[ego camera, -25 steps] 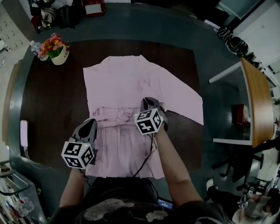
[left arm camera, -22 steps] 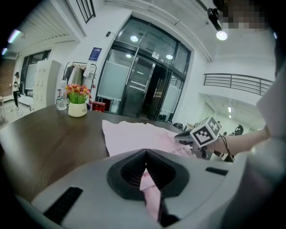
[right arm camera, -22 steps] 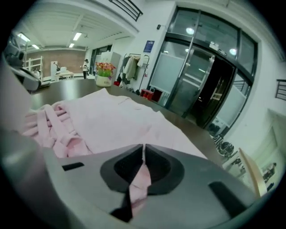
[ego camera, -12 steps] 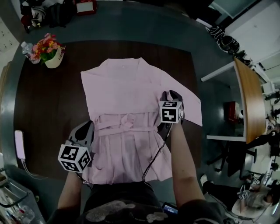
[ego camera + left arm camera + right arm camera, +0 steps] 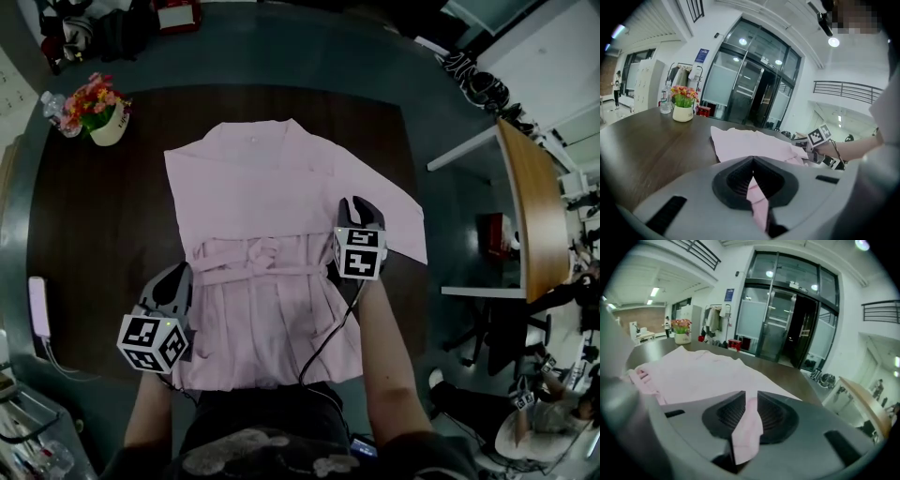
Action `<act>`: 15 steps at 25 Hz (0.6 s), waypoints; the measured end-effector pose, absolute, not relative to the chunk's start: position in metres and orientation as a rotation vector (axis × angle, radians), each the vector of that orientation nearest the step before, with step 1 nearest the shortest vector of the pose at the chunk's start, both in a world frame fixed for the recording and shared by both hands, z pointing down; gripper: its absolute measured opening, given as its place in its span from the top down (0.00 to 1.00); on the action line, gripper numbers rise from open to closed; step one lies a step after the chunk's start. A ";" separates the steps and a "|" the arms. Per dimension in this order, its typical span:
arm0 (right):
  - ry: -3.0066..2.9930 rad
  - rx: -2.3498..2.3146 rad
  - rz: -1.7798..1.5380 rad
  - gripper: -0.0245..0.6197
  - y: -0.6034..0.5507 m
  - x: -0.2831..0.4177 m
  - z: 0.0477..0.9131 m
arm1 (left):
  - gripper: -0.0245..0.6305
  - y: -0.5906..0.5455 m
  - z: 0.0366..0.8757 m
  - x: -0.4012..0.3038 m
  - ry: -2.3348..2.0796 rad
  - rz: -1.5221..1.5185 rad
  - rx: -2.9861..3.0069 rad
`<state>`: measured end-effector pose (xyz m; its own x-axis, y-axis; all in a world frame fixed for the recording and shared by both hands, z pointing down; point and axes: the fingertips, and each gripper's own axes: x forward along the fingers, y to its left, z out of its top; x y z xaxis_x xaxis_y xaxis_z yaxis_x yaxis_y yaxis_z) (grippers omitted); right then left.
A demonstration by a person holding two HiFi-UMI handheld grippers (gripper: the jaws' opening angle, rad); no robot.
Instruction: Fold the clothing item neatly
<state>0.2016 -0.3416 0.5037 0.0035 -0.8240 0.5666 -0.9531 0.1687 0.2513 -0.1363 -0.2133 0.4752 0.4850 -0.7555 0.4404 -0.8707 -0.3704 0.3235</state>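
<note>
A pink robe-like garment (image 5: 272,187) lies spread on the dark wooden table (image 5: 103,216), collar away from me, one sleeve stretched to the right. My left gripper (image 5: 176,279) is at the garment's left side below the waist tie, shut on a pinch of pink cloth (image 5: 754,190). My right gripper (image 5: 361,208) is at the right side where the sleeve meets the body. Its jaws have just been opening a little, and a thick fold of pink cloth (image 5: 747,425) fills the gap between the pads. The garment's body (image 5: 693,376) spreads out ahead of it.
A pot of flowers (image 5: 98,108) and a water bottle (image 5: 52,101) stand at the table's far left corner. A pale flat device (image 5: 39,305) lies near the left edge. A wooden desk (image 5: 534,206) stands off to the right, with chairs beyond it.
My right gripper went from the waist tie near the middle out to the garment's right side. The waist now lies wider and flatter. The left gripper barely shifted.
</note>
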 end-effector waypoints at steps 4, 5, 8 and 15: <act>-1.770 1.565 0.205 0.86 -0.351 0.199 0.530 | 0.95 -0.192 0.467 -0.120 -1.405 0.298 2.195; -1.737 1.573 0.211 0.86 -0.354 0.210 0.536 | 0.95 -0.185 0.464 -0.114 -1.426 0.301 2.191; -1.685 1.599 0.265 0.86 -0.353 0.244 0.548 | 0.95 -0.163 0.455 -0.092 -1.486 0.306 2.180; -1.936 1.672 0.364 0.86 -0.305 0.291 0.506 | 0.95 -0.128 0.434 -0.017 -1.535 0.241 2.188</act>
<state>0.2909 -0.3050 0.5064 -0.0747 -0.8218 0.5649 -0.9708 0.1894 0.1473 -0.0172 -0.1275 0.4337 0.3641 -0.8451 0.3915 -0.9244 -0.2765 0.2628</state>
